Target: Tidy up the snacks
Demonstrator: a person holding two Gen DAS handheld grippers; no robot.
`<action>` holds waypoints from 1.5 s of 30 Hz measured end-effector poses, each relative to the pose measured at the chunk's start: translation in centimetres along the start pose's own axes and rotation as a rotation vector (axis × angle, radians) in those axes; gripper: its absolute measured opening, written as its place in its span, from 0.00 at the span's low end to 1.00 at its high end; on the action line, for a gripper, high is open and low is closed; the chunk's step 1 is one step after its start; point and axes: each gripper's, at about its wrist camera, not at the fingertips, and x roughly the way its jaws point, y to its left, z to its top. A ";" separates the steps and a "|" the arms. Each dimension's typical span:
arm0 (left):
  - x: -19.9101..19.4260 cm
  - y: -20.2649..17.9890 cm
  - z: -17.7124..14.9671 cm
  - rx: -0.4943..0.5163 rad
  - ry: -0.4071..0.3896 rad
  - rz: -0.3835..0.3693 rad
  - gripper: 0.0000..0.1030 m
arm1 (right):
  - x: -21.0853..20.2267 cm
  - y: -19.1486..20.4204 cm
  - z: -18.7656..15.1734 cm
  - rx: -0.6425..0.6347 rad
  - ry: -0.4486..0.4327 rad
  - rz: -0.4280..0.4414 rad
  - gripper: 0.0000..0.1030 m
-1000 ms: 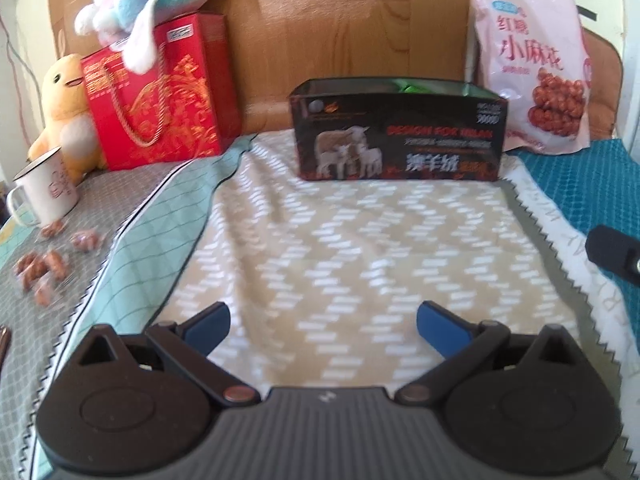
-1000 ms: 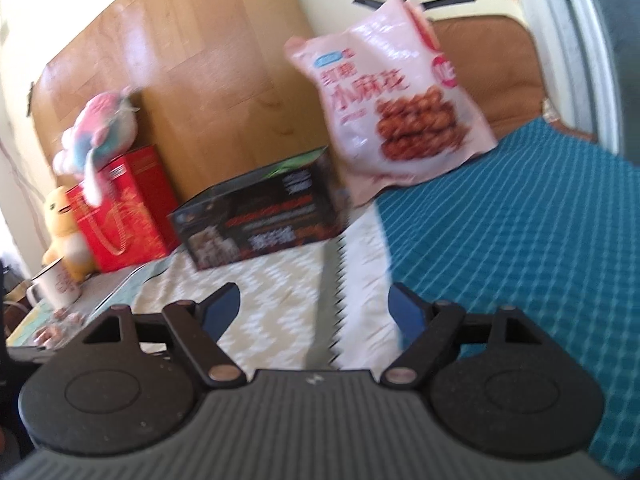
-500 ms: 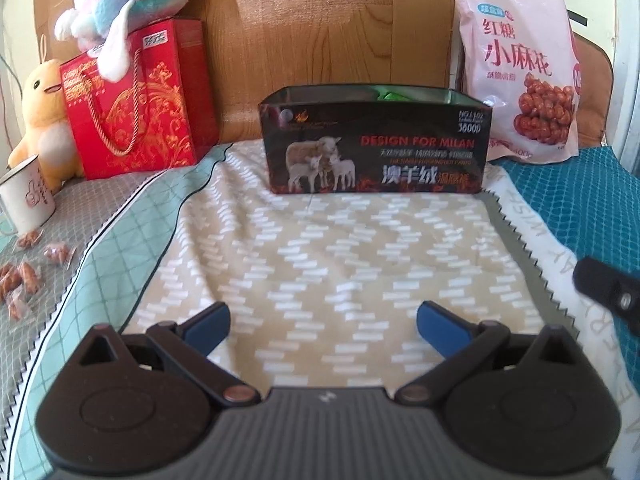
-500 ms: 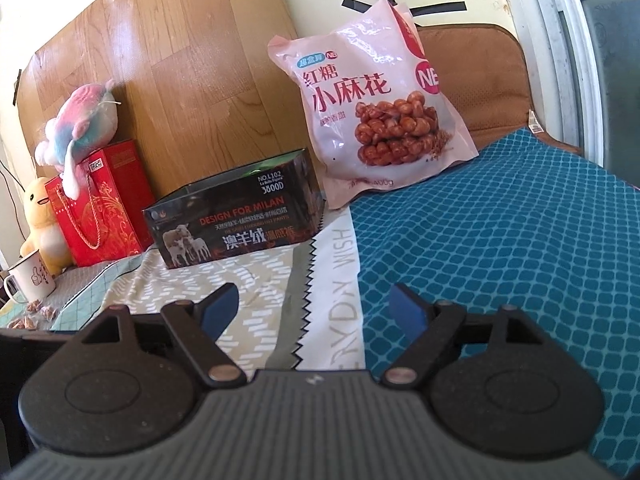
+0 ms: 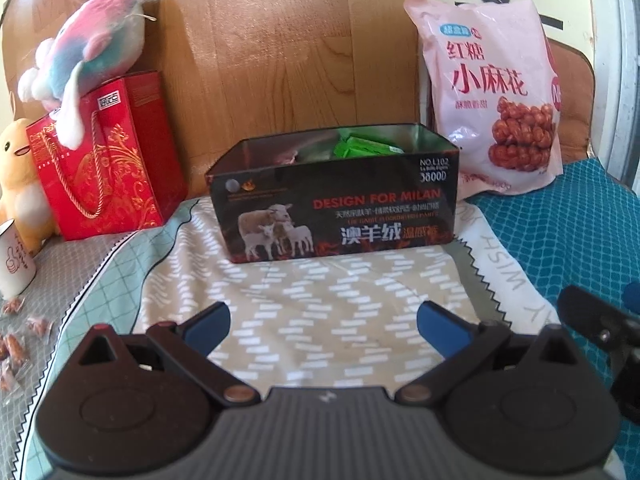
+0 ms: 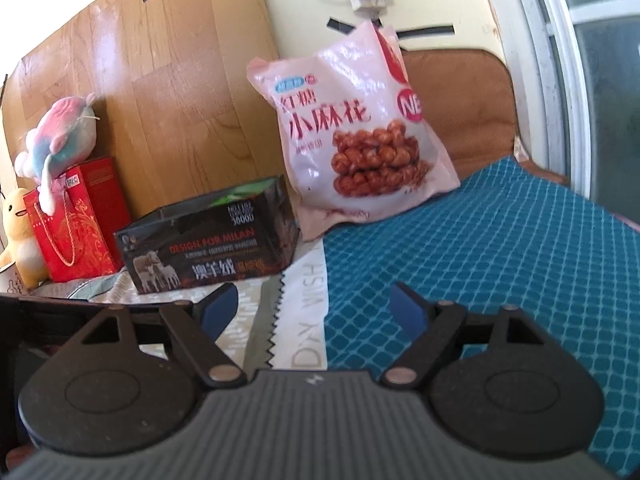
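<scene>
1. Closing in on the black open-top box (image 5: 334, 204), the left gripper (image 5: 323, 322) now sees it larger and from higher than a second ago, so green packets (image 5: 362, 146) inside show.
2. Swinging left, the right gripper (image 6: 311, 307) has brought the pink snack bag (image 6: 354, 136), leaning on the wall beside the box, towards centre view.
3. That suggests sorting is under way: some snacks are boxed, while small wrapped snacks (image 5: 18, 340) lie loose at far left near a white mug (image 5: 14, 258).
4. Both grippers hover above the cloth with jaws spread wide, gripping and touching nothing.
5. Next likely pick: the bag or loose snacks.
</scene>
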 end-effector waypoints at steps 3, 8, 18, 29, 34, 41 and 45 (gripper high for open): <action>0.2 -0.1 0.0 0.002 0.005 -0.002 1.00 | 0.1 -0.3 -0.1 0.021 0.002 0.012 0.83; 0.4 -0.2 0.1 0.006 0.002 -0.006 1.00 | 0.0 -0.3 -0.1 0.027 -0.001 0.016 0.83; 0.0 -0.1 0.2 0.005 -0.007 -0.008 1.00 | 0.0 -0.3 0.0 0.025 -0.001 0.013 0.83; -2.3 0.6 -0.3 0.005 -0.013 0.017 1.00 | -0.1 -0.3 0.1 0.021 -0.006 0.005 0.83; -3.6 1.6 -0.8 -0.002 -0.013 0.038 1.00 | -1.0 0.3 0.4 0.021 -0.006 0.017 0.83; -5.0 2.9 -1.4 -0.028 -0.010 0.047 1.00 | -2.9 1.7 1.9 0.020 -0.043 0.072 0.85; -5.8 3.5 -1.7 -0.041 -0.015 0.050 1.00 | -3.7 2.7 2.2 0.008 -0.057 0.106 0.86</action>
